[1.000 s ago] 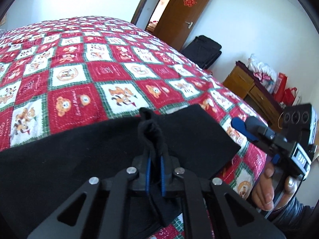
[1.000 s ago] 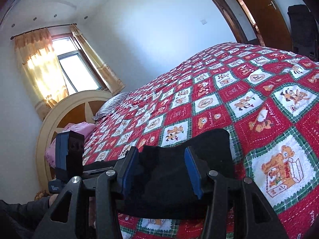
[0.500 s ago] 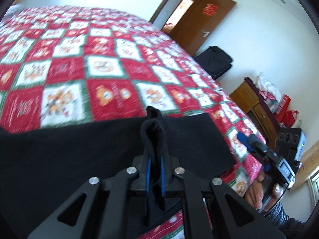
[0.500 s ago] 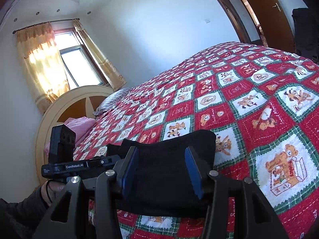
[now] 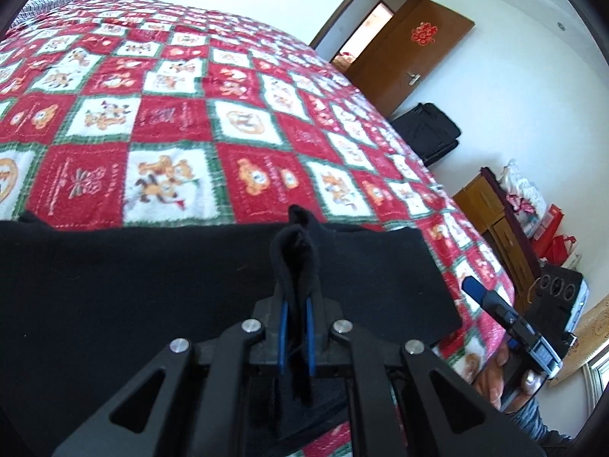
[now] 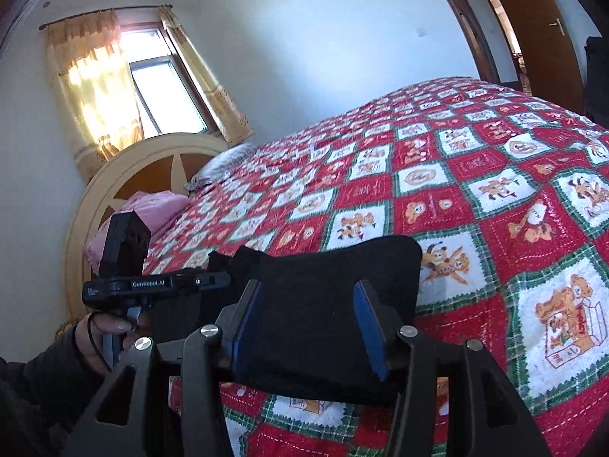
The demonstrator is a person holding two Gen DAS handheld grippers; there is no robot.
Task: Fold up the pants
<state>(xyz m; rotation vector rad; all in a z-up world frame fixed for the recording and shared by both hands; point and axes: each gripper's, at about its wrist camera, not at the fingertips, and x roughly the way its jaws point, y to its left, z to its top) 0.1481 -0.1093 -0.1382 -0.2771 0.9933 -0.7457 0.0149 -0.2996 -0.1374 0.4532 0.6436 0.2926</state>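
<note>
a bunched ridge of the black pants (image 5: 160,289) is pinched tight between the blue-lined fingers (image 5: 282,327) of the left gripper (image 5: 297,304), which are drawn almost together with only the gathered cloth between them. the fingers (image 6: 367,327) of the right gripper (image 6: 308,323) are spread wide and nothing is held; they are seen on either side of the cloth's near end, and whether the cloth is touched cannot be told. the pants are laid across the near edge of the bed, on a red, white and green checked quilt (image 5: 243,122) printed with bears, as a long dark band with a straight far edge and a rounded corner (image 6: 411,251) in the right wrist view. each gripper is caught in the other's camera, gripped by a hand (image 6: 102,331). a brown door (image 5: 411,53), a black suitcase (image 5: 430,133) and a curtained window (image 6: 160,91) are visible behind the bed.
</note>
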